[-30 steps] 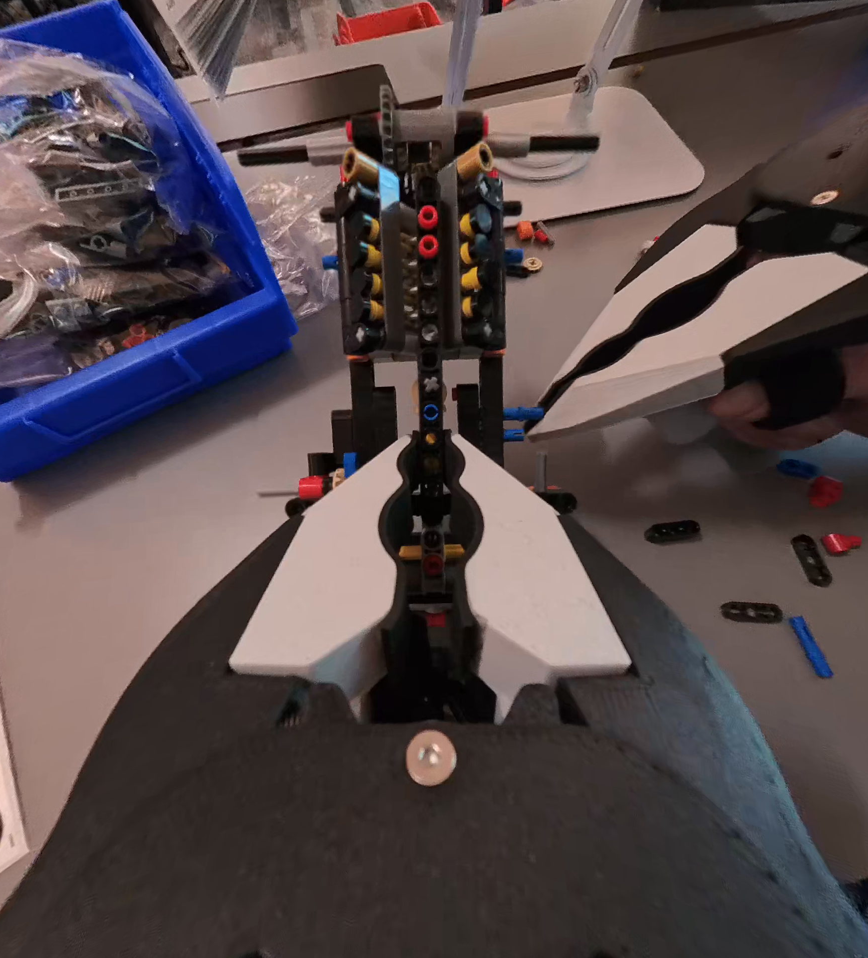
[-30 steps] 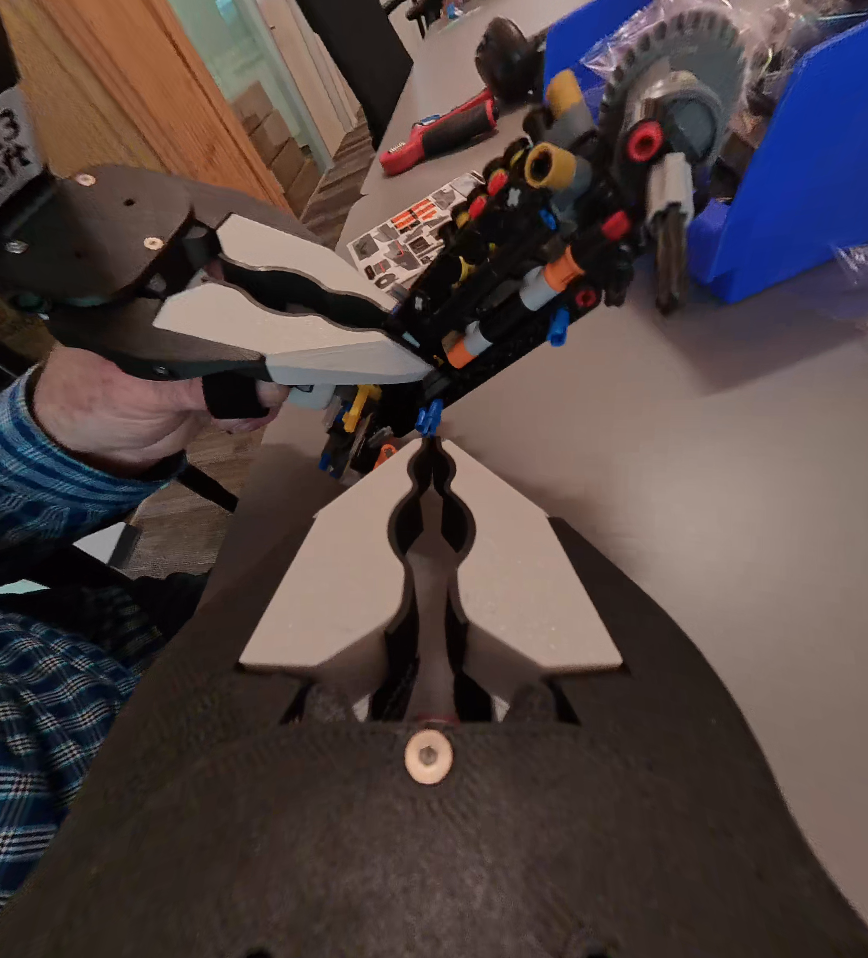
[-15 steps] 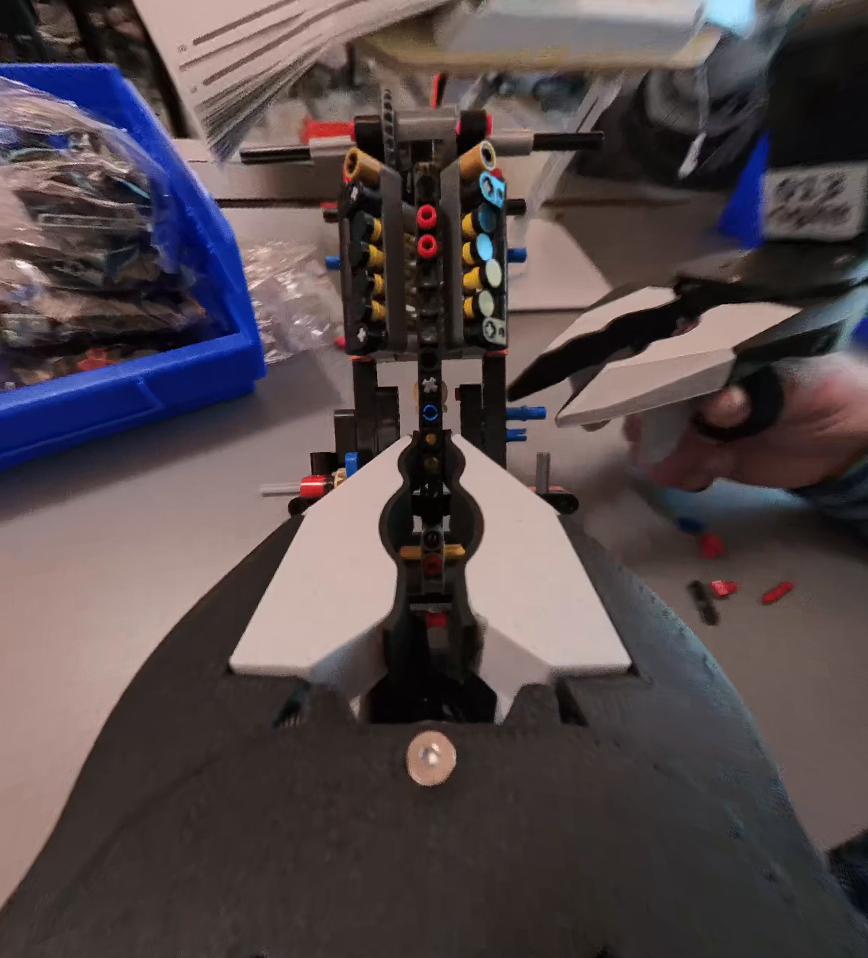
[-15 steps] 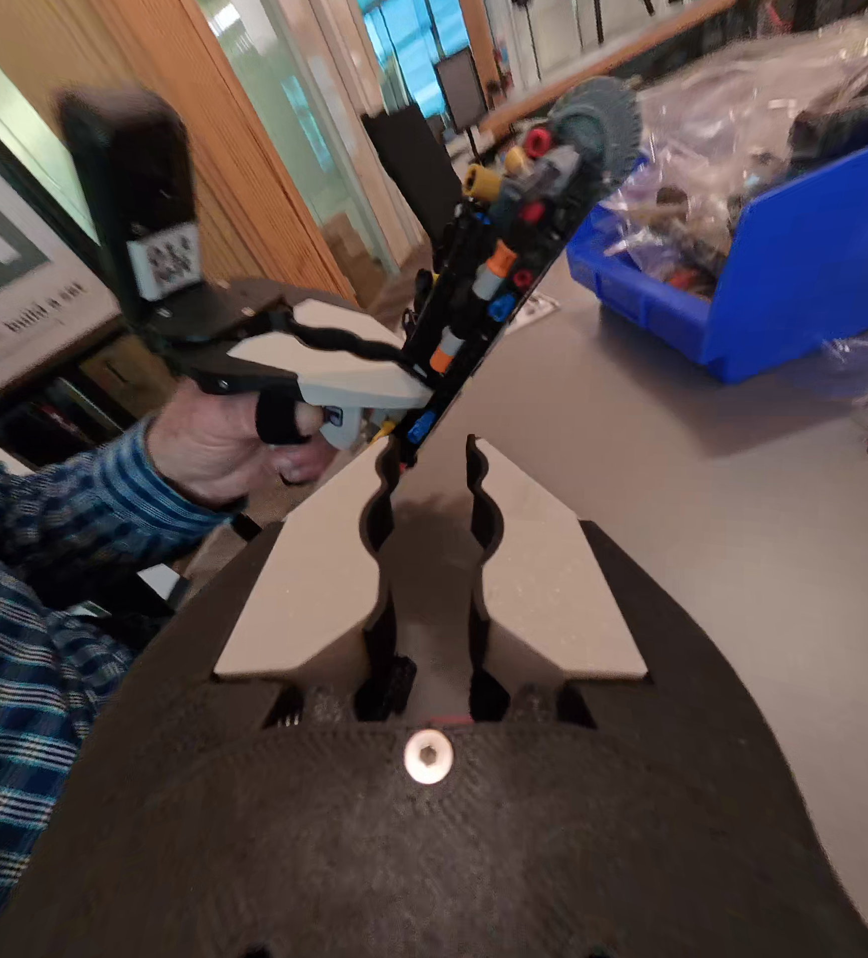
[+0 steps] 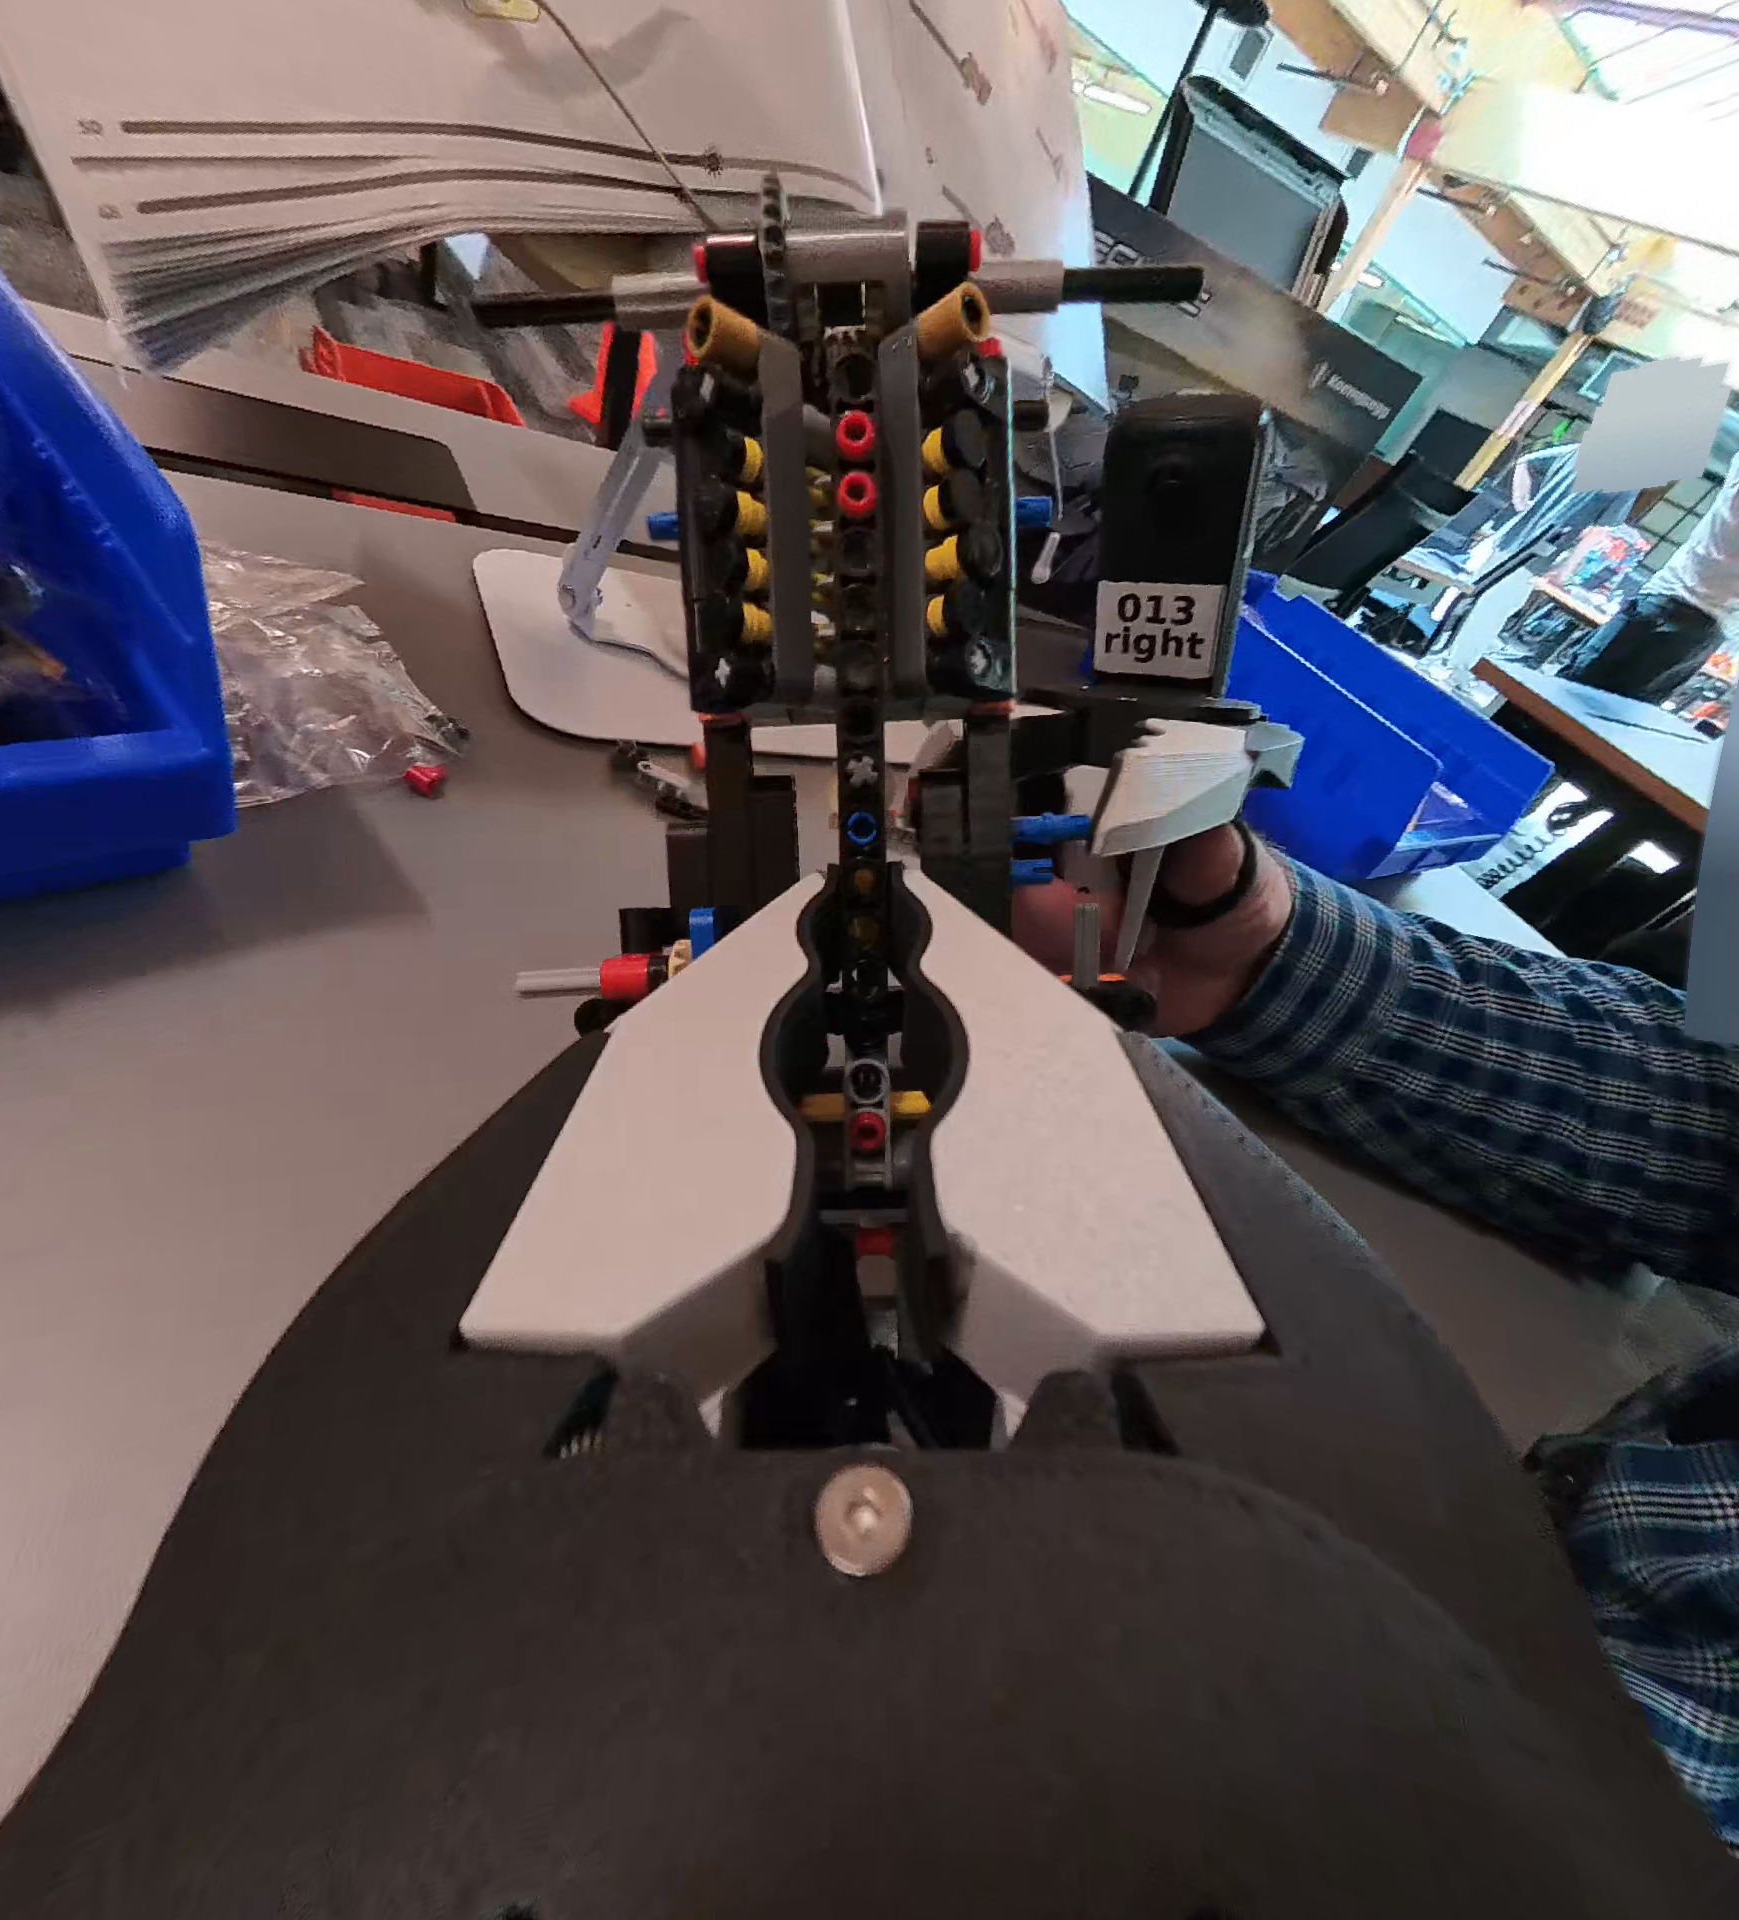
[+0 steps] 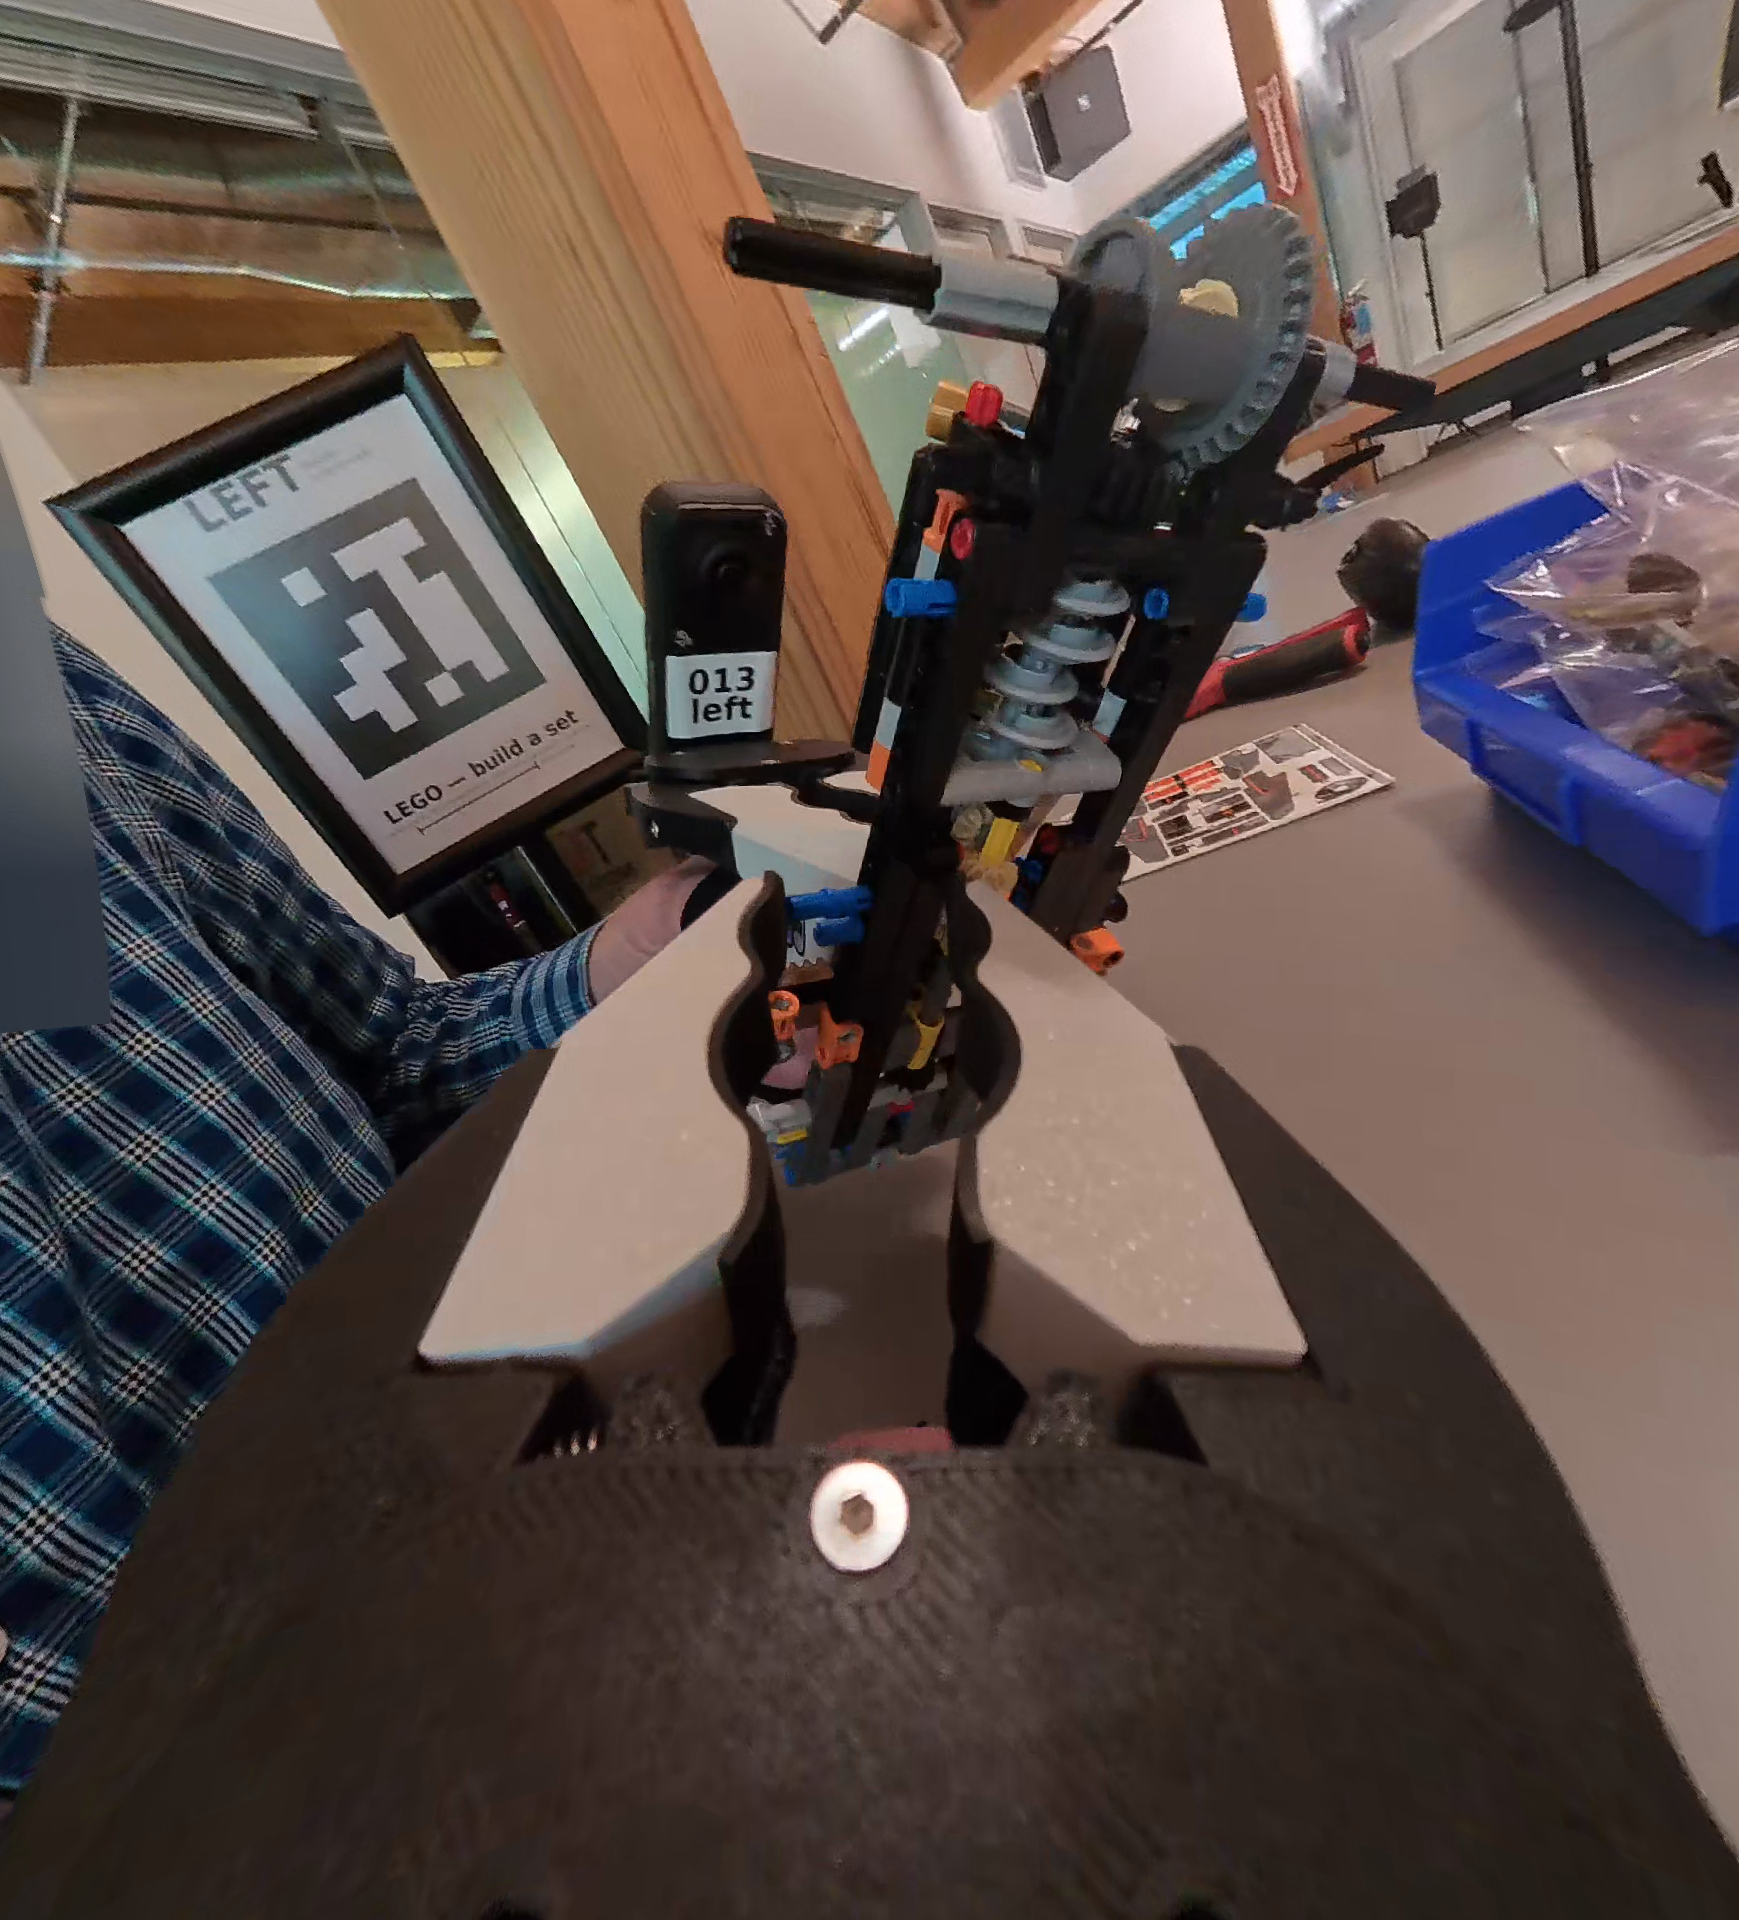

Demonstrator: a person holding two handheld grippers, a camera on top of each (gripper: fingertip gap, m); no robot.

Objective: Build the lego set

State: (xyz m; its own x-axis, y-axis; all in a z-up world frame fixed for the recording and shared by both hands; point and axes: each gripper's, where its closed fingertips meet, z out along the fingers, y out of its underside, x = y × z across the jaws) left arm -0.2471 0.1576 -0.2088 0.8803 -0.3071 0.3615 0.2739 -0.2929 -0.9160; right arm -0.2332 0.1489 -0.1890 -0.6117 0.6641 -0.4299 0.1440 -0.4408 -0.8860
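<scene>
Holding the lego assembly (image 5: 849, 540) upright off the grey table (image 5: 169, 1091), left gripper (image 5: 860, 935) clamped on its central black beam. Right gripper (image 6: 865, 935) spread wide, straddling the assembly's lower frame beside the blue pins (image 6: 823, 912) without pinching. Likely mid-handover or regrip; next, closing squarely on the frame without knocking those pins. Visible only from the right wrist: grey gear (image 6: 1244, 343) topping the assembly, spring coil beneath it.
</scene>
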